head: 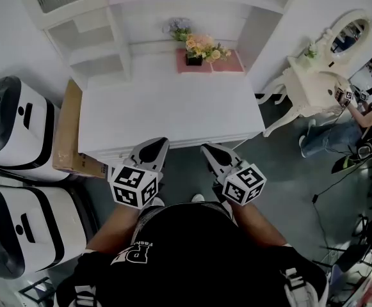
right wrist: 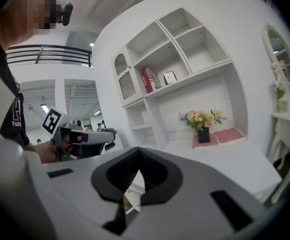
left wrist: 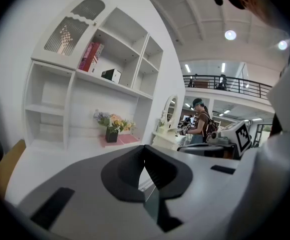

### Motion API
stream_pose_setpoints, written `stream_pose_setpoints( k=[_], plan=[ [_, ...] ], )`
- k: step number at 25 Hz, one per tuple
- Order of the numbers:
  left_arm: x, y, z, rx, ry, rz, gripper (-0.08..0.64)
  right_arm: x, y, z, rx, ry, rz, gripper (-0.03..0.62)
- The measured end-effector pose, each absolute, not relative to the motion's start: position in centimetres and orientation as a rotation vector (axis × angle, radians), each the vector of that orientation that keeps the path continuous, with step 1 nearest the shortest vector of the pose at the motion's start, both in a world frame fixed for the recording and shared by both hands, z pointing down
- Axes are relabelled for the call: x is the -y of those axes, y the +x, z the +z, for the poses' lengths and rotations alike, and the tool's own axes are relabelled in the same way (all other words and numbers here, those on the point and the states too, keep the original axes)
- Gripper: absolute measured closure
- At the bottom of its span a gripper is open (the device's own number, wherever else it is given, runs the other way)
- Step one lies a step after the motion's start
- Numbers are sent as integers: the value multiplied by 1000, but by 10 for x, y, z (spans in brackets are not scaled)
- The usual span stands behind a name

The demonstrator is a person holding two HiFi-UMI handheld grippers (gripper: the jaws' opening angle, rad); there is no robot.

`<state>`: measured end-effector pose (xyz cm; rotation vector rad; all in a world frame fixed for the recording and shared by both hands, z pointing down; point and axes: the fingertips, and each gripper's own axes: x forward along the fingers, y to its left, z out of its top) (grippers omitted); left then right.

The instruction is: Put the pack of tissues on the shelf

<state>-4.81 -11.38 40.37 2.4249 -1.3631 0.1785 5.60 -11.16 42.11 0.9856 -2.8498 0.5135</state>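
Observation:
A flat pink pack (head: 211, 61) lies at the back of the white desk (head: 166, 117), beside a dark vase of flowers (head: 198, 47). The same pink pack (left wrist: 121, 140) (right wrist: 219, 136) shows far ahead in both gripper views. Above it the white shelf unit (head: 96, 40) has open compartments (left wrist: 117, 49) (right wrist: 184, 49). My left gripper (head: 155, 147) (left wrist: 145, 149) hovers at the desk's front edge, shut and empty. My right gripper (head: 209, 149) (right wrist: 138, 151) sits beside it, also shut with nothing held. Both point toward the desk, far from the pack.
Red books (left wrist: 91, 56) and a small dark box (left wrist: 112, 75) stand on an upper shelf. A cardboard box (head: 67, 133) and white machines (head: 13, 130) crowd the desk's left side. A white dressing table with a mirror (head: 320, 82) and a person (head: 365, 117) are at the right.

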Motion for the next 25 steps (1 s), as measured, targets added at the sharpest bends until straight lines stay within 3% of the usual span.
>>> stream_pose_setpoints(
  k=[25],
  plan=[
    [121,-29,401,1388,2415,206,546,127,71,416,2884,957,529,584]
  ],
)
